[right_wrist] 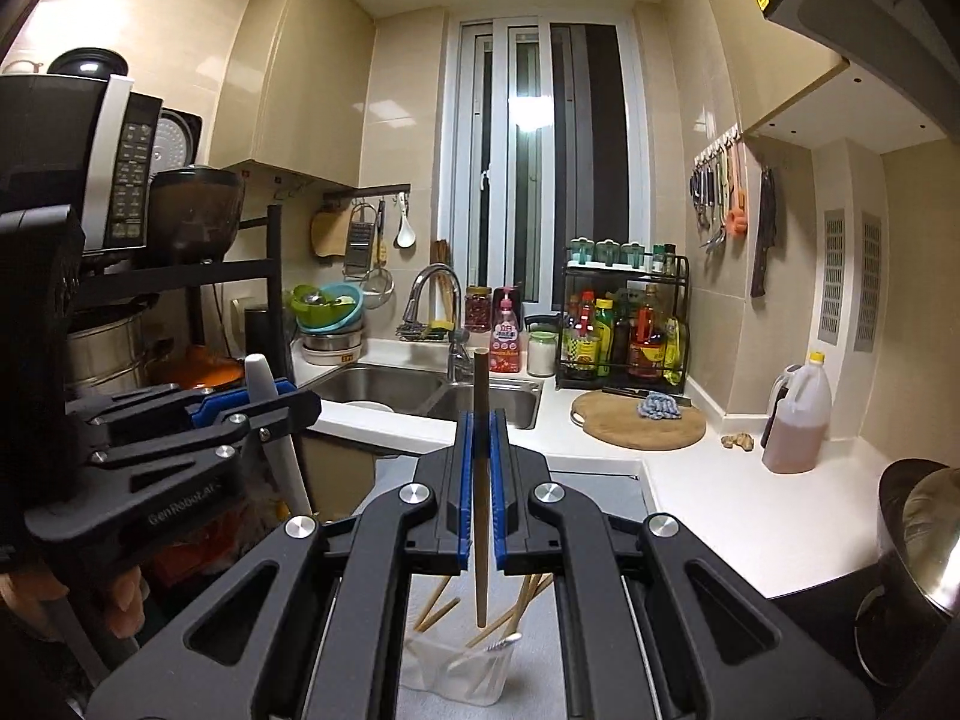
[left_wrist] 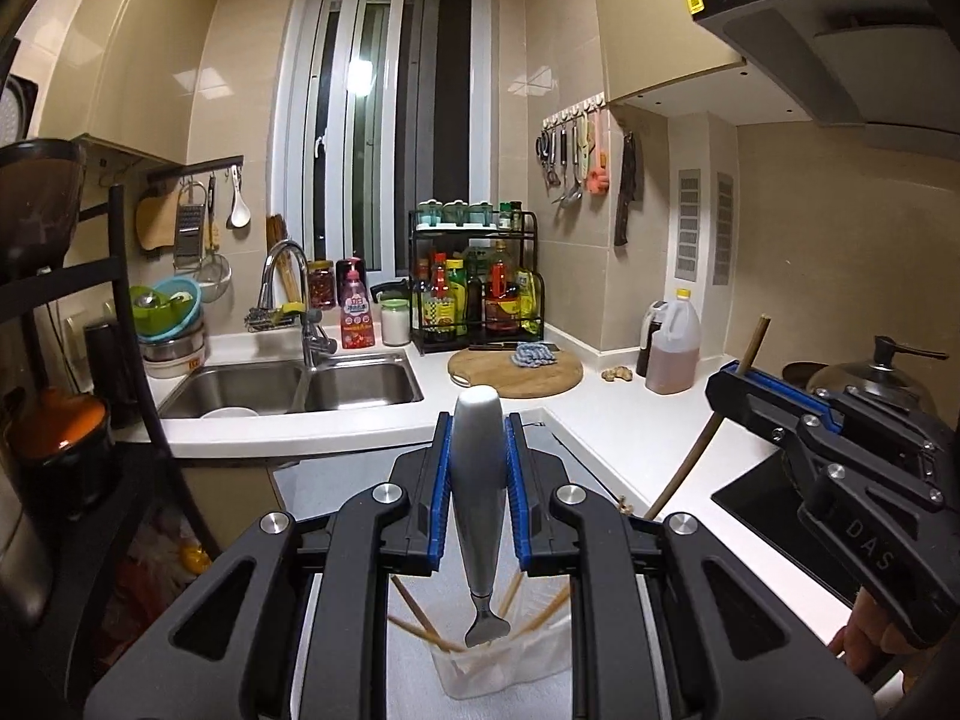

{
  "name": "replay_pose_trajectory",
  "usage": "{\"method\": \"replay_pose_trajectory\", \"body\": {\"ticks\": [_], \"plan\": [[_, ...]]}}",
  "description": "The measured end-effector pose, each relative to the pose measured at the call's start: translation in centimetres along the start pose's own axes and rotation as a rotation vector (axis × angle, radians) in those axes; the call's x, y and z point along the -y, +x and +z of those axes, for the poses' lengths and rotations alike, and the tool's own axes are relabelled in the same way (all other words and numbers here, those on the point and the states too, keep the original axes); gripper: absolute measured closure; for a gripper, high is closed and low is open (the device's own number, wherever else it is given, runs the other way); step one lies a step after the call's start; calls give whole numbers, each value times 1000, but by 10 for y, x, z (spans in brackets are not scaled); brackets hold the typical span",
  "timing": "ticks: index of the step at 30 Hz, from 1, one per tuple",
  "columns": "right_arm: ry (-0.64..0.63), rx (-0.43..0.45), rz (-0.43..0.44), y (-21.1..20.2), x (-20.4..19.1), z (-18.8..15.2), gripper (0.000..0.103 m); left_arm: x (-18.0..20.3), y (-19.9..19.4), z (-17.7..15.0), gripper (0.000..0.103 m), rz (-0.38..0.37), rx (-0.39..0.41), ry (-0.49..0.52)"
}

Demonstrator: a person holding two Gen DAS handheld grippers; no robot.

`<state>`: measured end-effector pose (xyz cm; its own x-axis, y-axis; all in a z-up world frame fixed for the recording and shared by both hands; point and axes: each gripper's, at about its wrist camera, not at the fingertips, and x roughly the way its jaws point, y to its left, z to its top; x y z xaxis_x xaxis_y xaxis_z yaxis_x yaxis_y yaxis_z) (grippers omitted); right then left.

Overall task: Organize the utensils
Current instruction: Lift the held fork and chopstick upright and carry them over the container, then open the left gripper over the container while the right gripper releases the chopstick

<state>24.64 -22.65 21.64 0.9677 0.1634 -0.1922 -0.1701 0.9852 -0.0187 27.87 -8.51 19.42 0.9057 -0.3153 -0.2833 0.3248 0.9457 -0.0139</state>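
Note:
My left gripper (left_wrist: pixel 477 420) is shut on a white-handled metal utensil (left_wrist: pixel 477 480), held upright with its metal end just above a clear plastic holder (left_wrist: pixel 498 672) with several wooden chopsticks (left_wrist: pixel 420 630) in it. My right gripper (right_wrist: pixel 480 420) is shut on a single brown chopstick (right_wrist: pixel 481 480), held upright with its tip over the same holder (right_wrist: pixel 456 672). The right gripper also shows at the right of the left wrist view (left_wrist: pixel 729 375). The left gripper also shows at the left of the right wrist view (right_wrist: pixel 300 399). Both hang close together over the holder.
A double steel sink (left_wrist: pixel 288 387) with a tap (left_wrist: pixel 288 288) lies ahead. A round wooden board (left_wrist: pixel 516 369) and a condiment rack (left_wrist: pixel 477 282) stand on the white counter (left_wrist: pixel 648 426). An oil jug (left_wrist: pixel 675 348) and a pot lid (left_wrist: pixel 864 378) are right. A shelf unit (right_wrist: pixel 180 276) stands left.

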Motion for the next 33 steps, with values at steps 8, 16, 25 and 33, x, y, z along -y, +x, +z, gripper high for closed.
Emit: {"method": "replay_pose_trajectory", "body": {"ticks": [8, 16, 25, 33], "plan": [[33, -75, 7, 43, 6, -35, 98, -7, 49, -38, 86, 9, -76, -21], [59, -162, 15, 62, 9, -69, 96, -20, 68, -60, 79, 49, -162, -30], [61, -191, -18, 32, 2, -105, 11, -27, 21, -71, 8, 164, -131, -67], [68, -215, -100, -4, -10, -140, 5, -21, -24, -110, 8, 243, -166, -64]]}}
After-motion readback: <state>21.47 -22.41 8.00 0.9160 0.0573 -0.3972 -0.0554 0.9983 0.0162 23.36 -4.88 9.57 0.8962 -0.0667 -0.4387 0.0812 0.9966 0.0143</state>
